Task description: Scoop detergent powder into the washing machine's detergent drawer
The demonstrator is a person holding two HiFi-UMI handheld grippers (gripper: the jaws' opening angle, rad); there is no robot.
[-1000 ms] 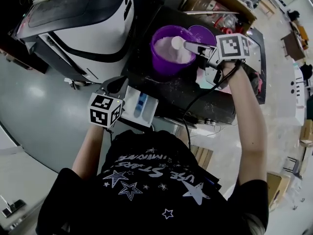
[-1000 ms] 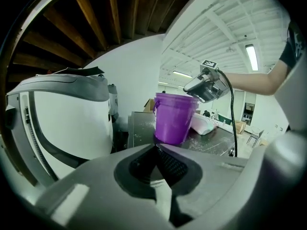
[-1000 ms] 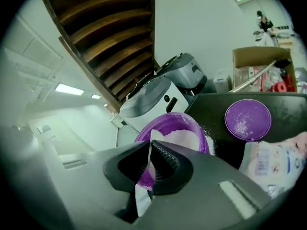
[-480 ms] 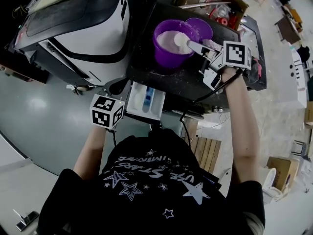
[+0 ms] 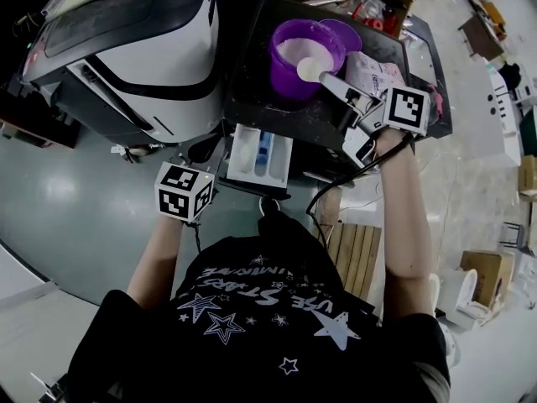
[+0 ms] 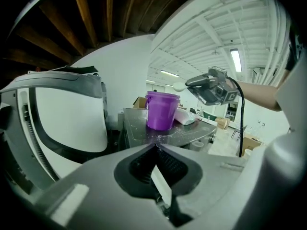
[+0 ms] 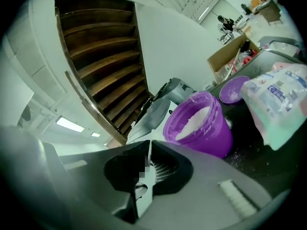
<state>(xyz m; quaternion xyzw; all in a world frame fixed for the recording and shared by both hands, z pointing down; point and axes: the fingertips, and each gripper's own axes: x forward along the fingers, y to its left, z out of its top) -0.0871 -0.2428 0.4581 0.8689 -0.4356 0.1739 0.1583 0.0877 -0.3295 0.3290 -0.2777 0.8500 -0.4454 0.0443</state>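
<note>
right gripper (image 5: 334, 84) fingers pinched on white scoop (image 5: 310, 70), left gripper (image 6: 154, 147) fingers closed, empty

"use stars" on black shirt (image 5: 268, 300)

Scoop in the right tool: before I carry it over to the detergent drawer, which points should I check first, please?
1. Grip on the scoop: ok. The right tool is shut on it.
2. Scoop clear of the purple bucket: ok. The left gripper view shows it just above the rim, to one side.
3. Powder in the scoop: cannot tell. The bowl only looks white.
4. Detergent drawer open: ok. It is pulled out and its compartments show.
5. Left tool out of the path: ok. It is shut, empty, and to the left of the drawer.
</note>
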